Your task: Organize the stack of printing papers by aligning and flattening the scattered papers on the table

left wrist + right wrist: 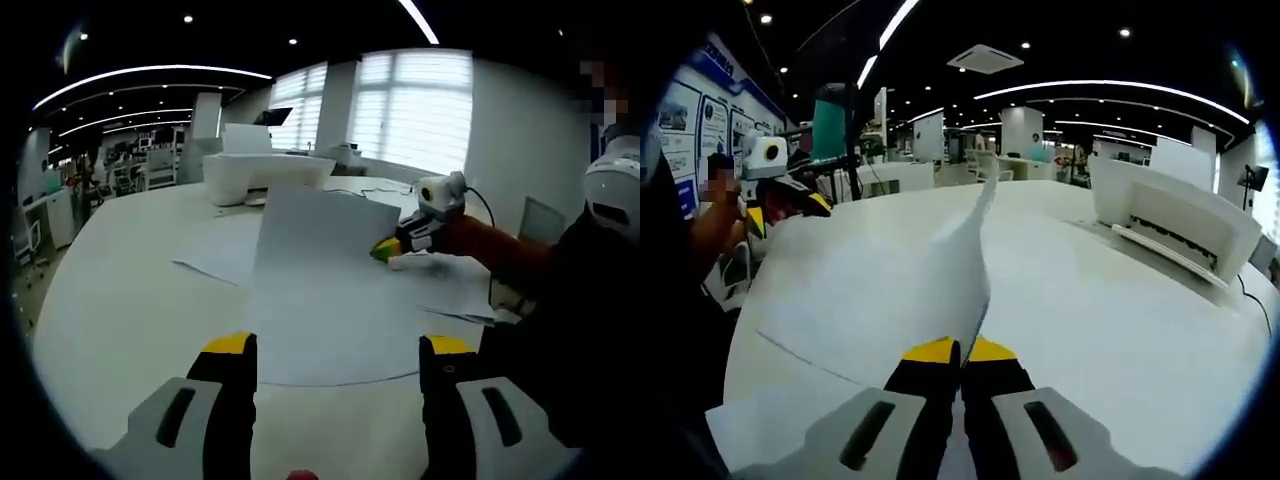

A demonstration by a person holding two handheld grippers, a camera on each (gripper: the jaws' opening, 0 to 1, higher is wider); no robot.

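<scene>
Broadly, the white surface (120, 300) lies bare to the left of the papers, reaching back to a white printer (265, 175) near its far edge. In the left gripper view, a raised sheet (320, 290) stands tilted up off the surface, its lower edge curving just ahead of the left tongs (338, 350), whose jaws stand wide apart with nothing between them. More loose papers (225, 255) lie flat beneath and behind it, their edges out of line. The right tongs (385, 250) reach in from the right and pinch the sheet's right edge. In the right gripper view, the jaws of those tongs (960, 352) meet on the sheet (960, 265), which rises edge-on and curls away.
</scene>
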